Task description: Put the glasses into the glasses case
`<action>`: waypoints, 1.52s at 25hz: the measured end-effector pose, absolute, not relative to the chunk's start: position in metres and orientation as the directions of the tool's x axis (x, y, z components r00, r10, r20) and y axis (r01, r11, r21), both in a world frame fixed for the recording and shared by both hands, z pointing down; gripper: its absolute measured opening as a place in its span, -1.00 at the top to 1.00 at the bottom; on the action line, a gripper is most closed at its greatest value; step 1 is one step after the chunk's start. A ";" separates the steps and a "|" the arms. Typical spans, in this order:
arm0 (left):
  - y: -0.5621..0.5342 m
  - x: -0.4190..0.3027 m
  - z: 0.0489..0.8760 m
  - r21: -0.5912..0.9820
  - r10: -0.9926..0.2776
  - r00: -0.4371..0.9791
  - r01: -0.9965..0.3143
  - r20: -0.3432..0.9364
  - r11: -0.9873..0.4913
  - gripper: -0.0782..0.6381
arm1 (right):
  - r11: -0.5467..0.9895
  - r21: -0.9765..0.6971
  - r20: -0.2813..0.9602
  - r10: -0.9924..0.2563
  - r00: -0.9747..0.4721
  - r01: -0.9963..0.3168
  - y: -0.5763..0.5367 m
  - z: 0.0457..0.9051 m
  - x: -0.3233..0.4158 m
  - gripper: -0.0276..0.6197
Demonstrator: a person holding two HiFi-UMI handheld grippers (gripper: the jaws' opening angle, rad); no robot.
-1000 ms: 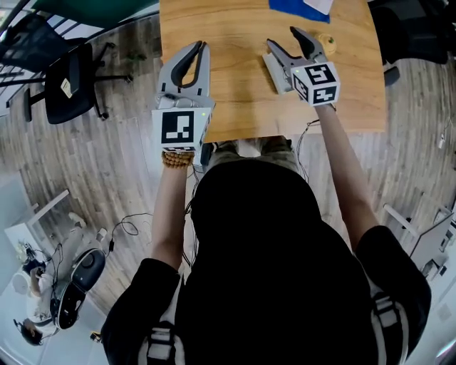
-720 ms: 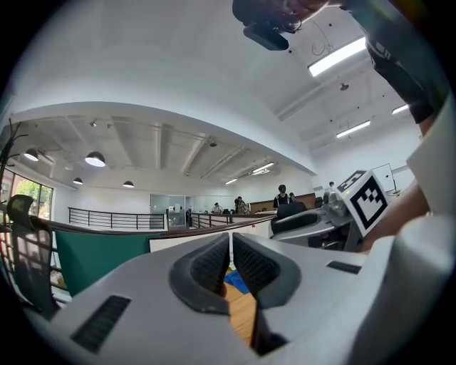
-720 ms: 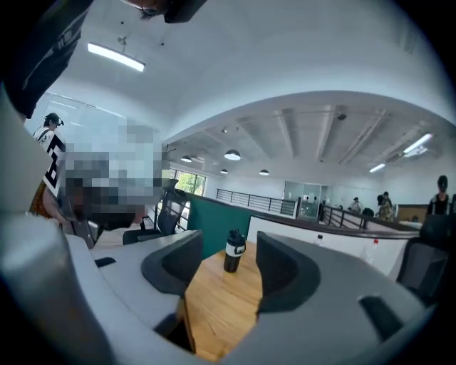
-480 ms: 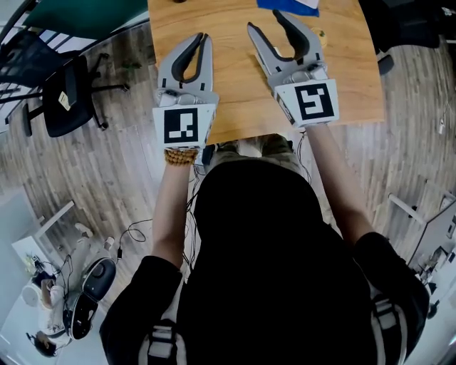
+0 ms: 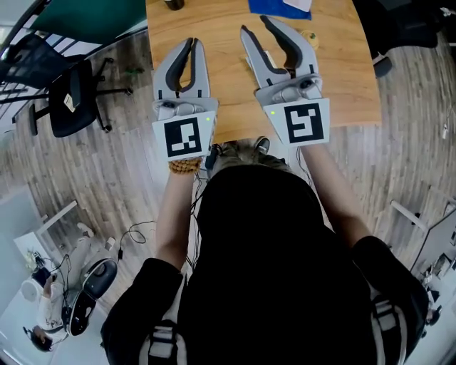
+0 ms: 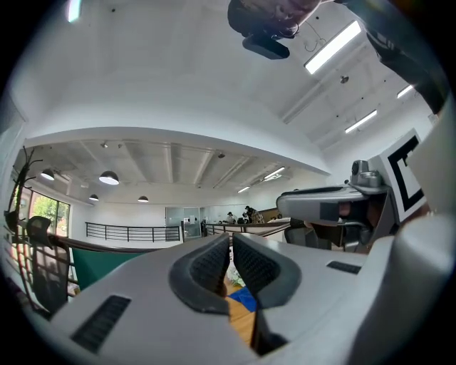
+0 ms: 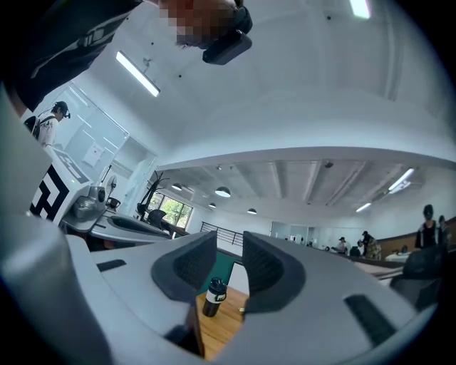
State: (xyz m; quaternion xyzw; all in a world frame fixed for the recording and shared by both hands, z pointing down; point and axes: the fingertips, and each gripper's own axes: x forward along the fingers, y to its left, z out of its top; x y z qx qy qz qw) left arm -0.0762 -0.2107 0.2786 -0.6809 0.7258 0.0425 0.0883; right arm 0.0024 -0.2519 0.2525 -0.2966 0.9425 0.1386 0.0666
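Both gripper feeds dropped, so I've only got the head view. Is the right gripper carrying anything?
Observer: No. The right gripper has just been closing its jaws, but its own view shows a clear gap with nothing in it.
Operator: What's that dark thing by the far edge?
Observer: A black bottle, standing upright on the table.
Operator: Left gripper?
Observer: The left gripper has its jaws together, gripping nothing.

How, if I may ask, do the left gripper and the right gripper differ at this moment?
The left gripper has its jaws together; the right gripper has them apart, having just been closing. The right gripper reaches farther over the table than the left gripper. Both hold nothing.
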 end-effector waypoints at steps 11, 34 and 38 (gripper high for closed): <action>-0.190 -0.041 0.278 -0.049 -0.973 -0.078 -0.995 -0.216 0.090 0.69 | 0.766 0.230 -0.211 -0.563 -0.799 -0.600 -0.236 0.261 0.039 0.74; -0.162 -0.046 0.328 -0.046 -0.985 -0.089 -0.994 -0.145 0.096 0.69 | 0.789 0.182 -0.031 -0.592 -0.805 -0.587 -0.234 0.342 0.069 0.90; -0.157 -0.052 0.331 -0.042 -0.985 -0.097 -0.994 -0.141 0.104 0.69 | 0.791 0.179 0.002 -0.595 -0.804 -0.585 -0.236 0.354 0.070 0.90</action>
